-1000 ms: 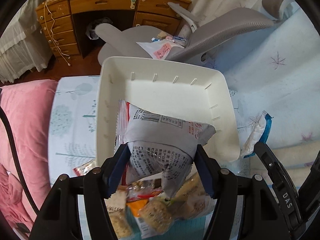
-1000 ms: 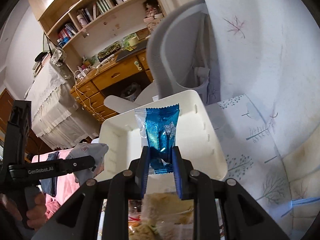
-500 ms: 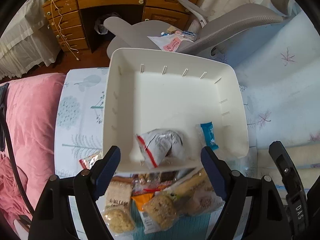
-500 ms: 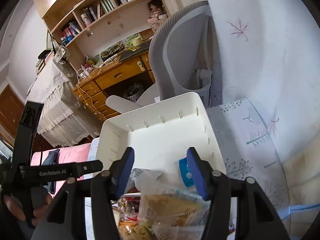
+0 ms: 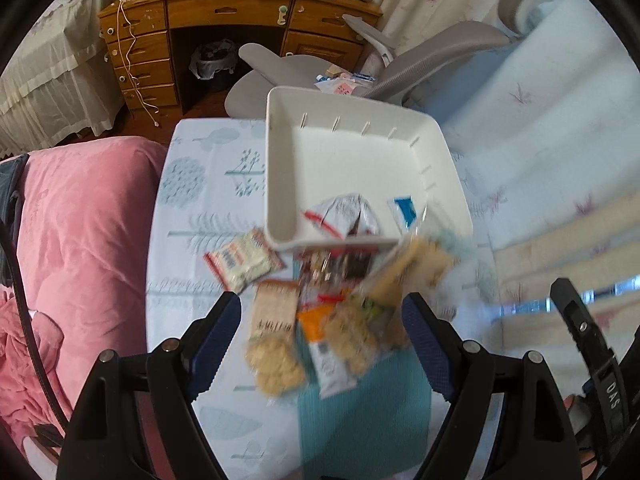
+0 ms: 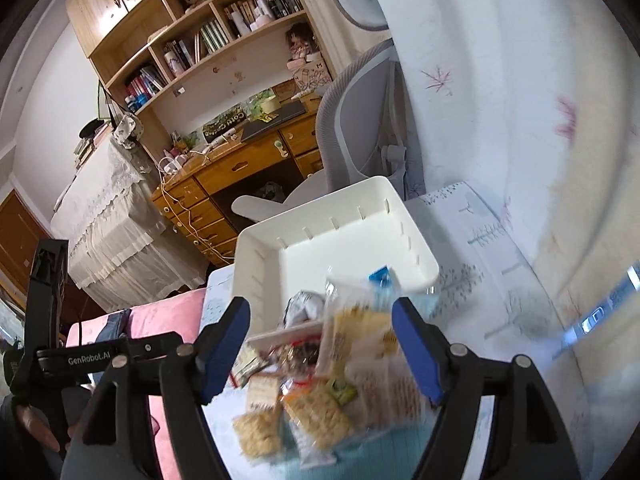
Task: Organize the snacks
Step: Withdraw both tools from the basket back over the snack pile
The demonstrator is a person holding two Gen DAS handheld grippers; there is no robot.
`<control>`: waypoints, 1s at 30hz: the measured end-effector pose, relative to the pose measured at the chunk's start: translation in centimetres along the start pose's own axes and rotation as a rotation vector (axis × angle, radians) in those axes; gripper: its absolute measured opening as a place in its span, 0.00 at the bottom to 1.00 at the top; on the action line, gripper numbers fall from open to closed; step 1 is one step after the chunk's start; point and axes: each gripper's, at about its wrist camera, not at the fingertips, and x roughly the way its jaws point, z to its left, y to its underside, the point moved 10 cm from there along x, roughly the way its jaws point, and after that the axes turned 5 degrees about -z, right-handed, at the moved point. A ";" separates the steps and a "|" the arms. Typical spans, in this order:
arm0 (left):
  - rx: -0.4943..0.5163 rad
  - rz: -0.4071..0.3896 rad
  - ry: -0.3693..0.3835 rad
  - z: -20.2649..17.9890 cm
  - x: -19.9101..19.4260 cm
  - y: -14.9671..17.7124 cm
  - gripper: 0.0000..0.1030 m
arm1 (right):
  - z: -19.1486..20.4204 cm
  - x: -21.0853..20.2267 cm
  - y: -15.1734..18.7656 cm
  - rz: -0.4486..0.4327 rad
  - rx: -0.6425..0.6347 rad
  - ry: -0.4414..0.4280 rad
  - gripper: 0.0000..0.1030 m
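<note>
A white tray [image 5: 438, 152] [image 6: 256, 264] stands on the patterned sheet. A crumpled grey packet [image 5: 344, 216] [image 6: 304, 306] and a small blue packet [image 5: 404, 210] [image 6: 380, 274] lie in its near end. In front of the tray is a blurred heap of snack packets [image 5: 332, 312] [image 6: 320, 396], and one red-edged white packet [image 5: 242, 260] lies apart to its left. My left gripper [image 5: 322, 340] hangs open above the heap, nothing between its fingers. My right gripper [image 6: 320, 352] is above the heap too, its jaws still opening and empty.
A pink quilt [image 5: 80, 240] lies left of the sheet. Beyond the tray are a grey office chair [image 5: 400, 72], a wooden desk [image 5: 224, 16] and a bookshelf [image 6: 224, 40]. A teal mat [image 5: 368, 408] lies under the heap. A hand [image 6: 36, 428] holds the left gripper's handle.
Both grippers let go of their packets: the grey one and the blue one now lie in the tray. Both grippers opened and drew back toward me over the heap.
</note>
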 end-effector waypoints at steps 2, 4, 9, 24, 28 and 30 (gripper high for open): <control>0.012 0.001 -0.008 0.8 -1.0 2.0 0.79 | 0.6 -1.5 1.2 -0.008 -0.001 0.009 0.72; 0.011 0.006 -0.005 1.6 -1.8 4.0 0.79 | 1.1 -2.9 2.5 -0.015 -0.003 0.015 0.72; 0.019 0.029 -0.005 3.3 -3.0 9.0 0.79 | 2.1 -6.0 6.4 -0.029 -0.017 0.041 0.72; 0.047 0.022 0.001 2.7 -3.4 15.6 0.79 | -1.1 -10.0 16.2 -0.014 -0.072 0.175 0.72; 0.041 0.016 -0.022 1.9 -2.6 16.1 0.79 | -2.6 -9.7 17.8 0.023 -0.119 0.169 0.72; 0.037 0.004 -0.023 1.3 -2.2 16.0 0.79 | -3.4 -9.4 18.0 0.039 -0.181 0.164 0.72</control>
